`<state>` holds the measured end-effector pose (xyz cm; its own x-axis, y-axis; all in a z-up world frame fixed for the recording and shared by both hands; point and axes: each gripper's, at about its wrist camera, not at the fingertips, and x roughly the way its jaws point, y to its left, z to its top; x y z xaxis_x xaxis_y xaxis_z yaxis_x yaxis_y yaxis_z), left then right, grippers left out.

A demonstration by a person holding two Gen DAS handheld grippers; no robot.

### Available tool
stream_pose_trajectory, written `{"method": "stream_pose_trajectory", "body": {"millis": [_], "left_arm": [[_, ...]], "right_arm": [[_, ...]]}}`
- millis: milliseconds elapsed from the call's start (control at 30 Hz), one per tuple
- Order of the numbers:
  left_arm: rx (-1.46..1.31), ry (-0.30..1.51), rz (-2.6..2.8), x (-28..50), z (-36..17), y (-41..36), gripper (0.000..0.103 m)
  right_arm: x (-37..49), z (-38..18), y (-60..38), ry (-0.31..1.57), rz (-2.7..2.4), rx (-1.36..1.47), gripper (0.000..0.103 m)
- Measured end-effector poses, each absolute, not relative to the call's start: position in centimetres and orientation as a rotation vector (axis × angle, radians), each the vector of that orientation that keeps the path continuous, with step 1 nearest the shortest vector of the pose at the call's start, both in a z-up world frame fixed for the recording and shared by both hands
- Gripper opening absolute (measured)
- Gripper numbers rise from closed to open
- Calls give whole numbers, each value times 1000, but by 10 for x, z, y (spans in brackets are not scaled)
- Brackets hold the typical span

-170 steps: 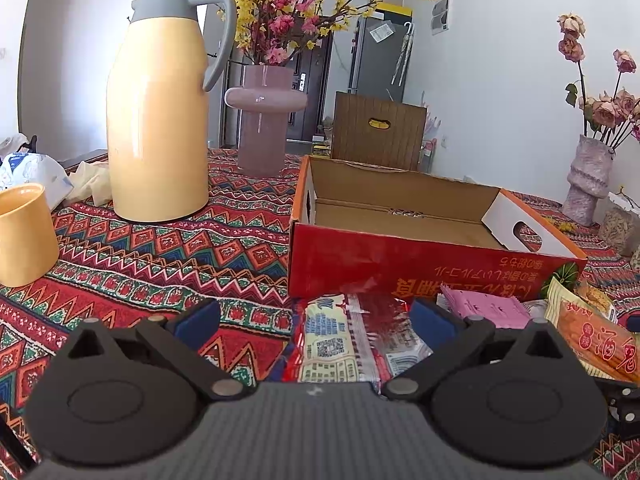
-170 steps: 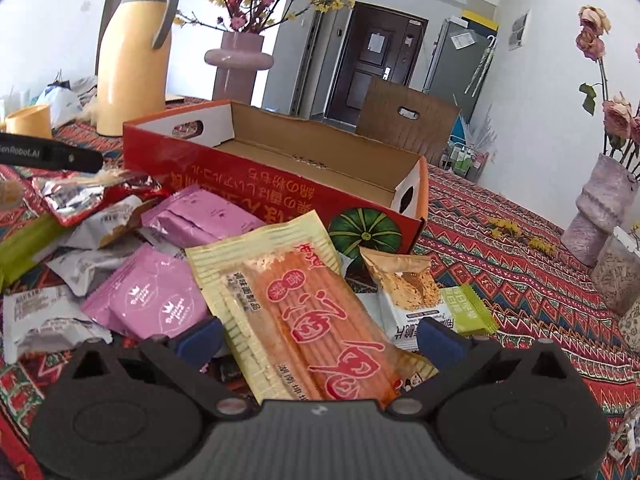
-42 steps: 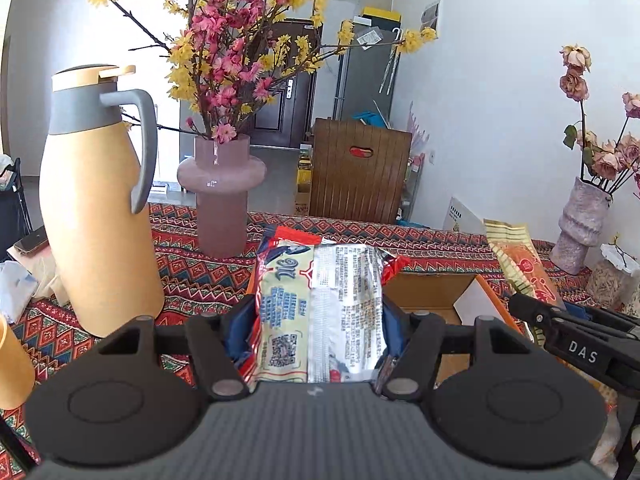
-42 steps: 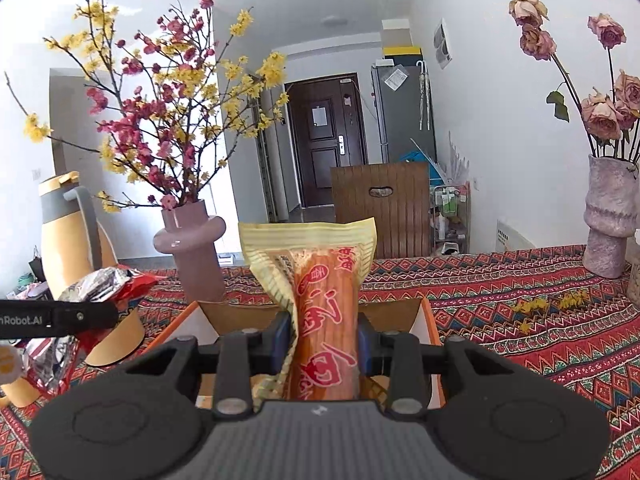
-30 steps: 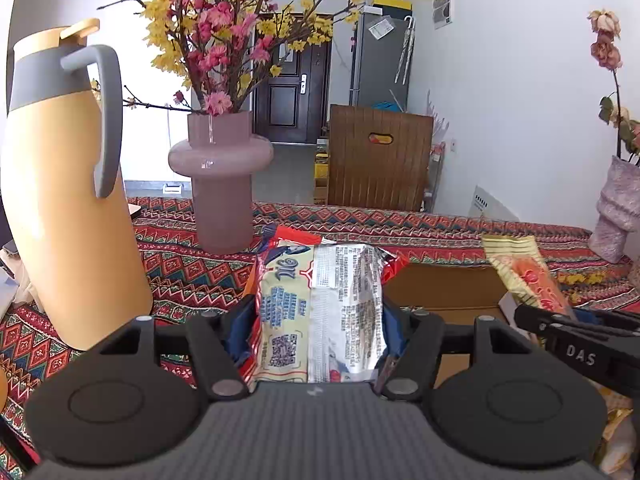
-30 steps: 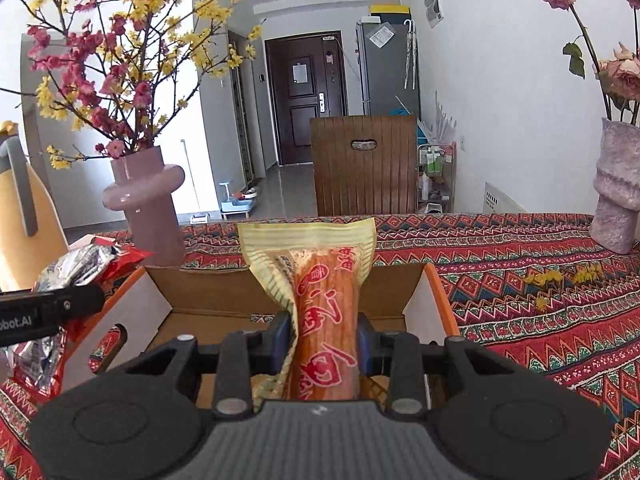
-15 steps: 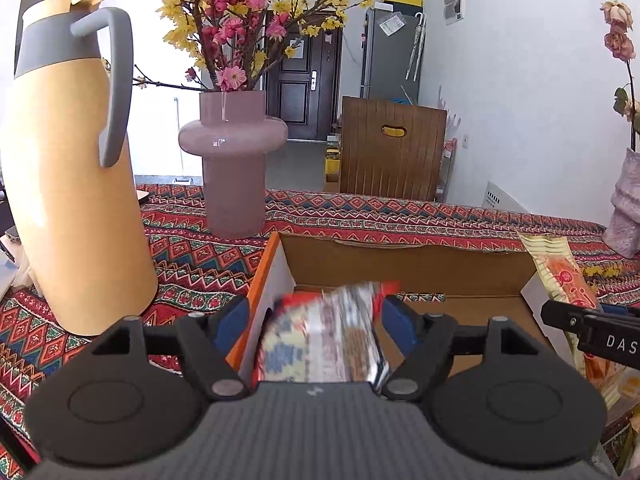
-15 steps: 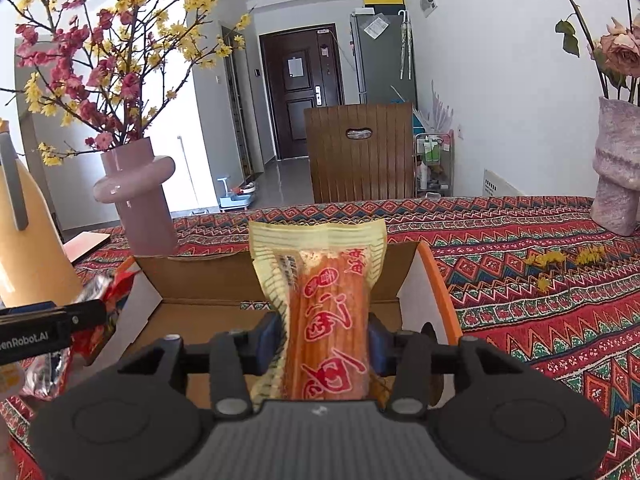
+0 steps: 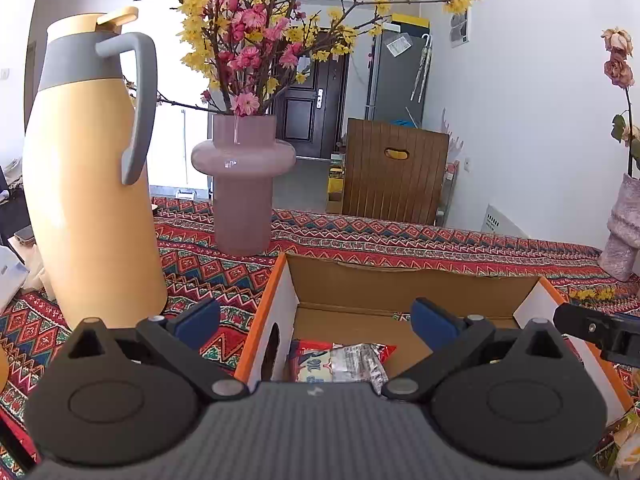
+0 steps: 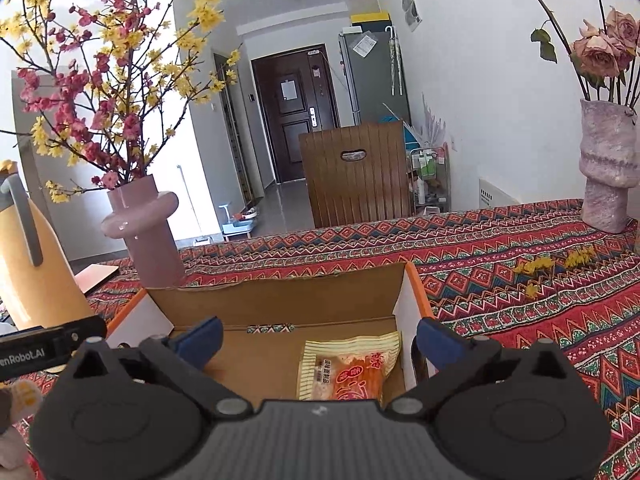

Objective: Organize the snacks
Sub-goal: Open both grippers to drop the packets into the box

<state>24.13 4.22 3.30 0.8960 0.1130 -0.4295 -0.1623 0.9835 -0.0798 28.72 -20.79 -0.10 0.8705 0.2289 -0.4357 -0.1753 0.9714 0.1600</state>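
Both tongs hang over the open cardboard box [image 9: 416, 280] on the bench [image 10: 520, 280], which is covered in a patterned red cloth.

Left tongs [image 9: 316, 316]: jaws have just been opening and now stand wide, nothing between the pads. The silver and red snack packet [image 9: 340, 364] lies flat on the box floor, close to the orange-edged left wall.

Right tongs [image 10: 318, 338]: jaws have likewise just been opening, now spread wide and empty. The yellow snack packet [image 10: 352, 368] lies on the box floor by the right wall, its top edge pointing to the far wall.

Middle of the box floor is bare cardboard.

Outside the left wall: yellow thermos jug [image 9: 88, 184] and pink vase [image 9: 244, 184], both upright, apart from the box rim.
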Motion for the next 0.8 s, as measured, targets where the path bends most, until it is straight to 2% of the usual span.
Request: {"method": "stream_pose_trajectory", "body": {"millis": [433,800], "left_arm": [[-71,319,102,180,87,32,103],[-45,352,69,132,73,32,103]], "right_arm": [[223,48,-203,292,261,64,103],[160,53,-220,223,277,6,103]]}}
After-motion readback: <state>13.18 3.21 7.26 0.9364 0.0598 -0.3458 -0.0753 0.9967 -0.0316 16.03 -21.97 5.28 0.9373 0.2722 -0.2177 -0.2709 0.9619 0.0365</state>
